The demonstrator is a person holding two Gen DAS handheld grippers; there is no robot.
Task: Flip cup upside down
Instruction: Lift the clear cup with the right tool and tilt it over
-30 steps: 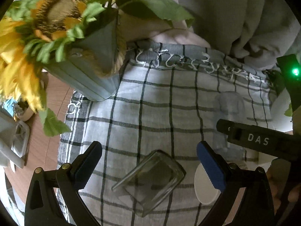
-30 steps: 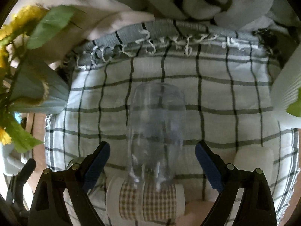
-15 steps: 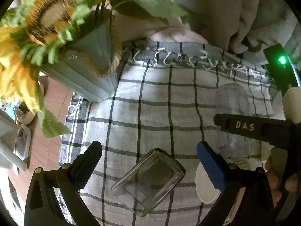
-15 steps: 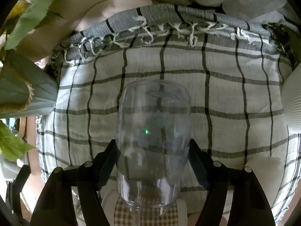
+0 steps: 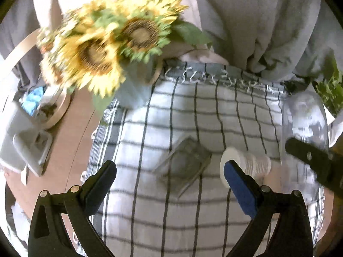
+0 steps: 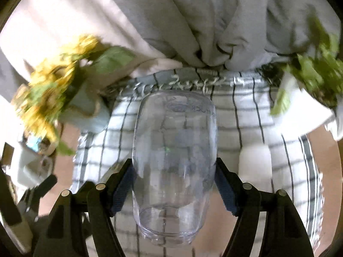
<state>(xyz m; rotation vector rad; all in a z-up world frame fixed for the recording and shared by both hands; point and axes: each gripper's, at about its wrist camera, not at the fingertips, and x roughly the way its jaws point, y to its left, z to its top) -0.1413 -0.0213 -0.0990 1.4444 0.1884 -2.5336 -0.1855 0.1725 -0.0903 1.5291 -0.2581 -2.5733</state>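
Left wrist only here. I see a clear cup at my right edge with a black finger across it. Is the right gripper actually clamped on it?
Observer: Yes. The right gripper has both blue pads pressed on the sides of the clear cup.
Operator: Which end faces its camera?
Observer: The ringed mouth; the rounded closed end points away, toward the fringed edge of the checked cloth.
Operator: Anything inside?
Observer: It looks empty; the cloth's lines show through it.

Black angular fingers [image 5: 100,182] with blue ribbed pads [image 5: 240,184] and silver screws.
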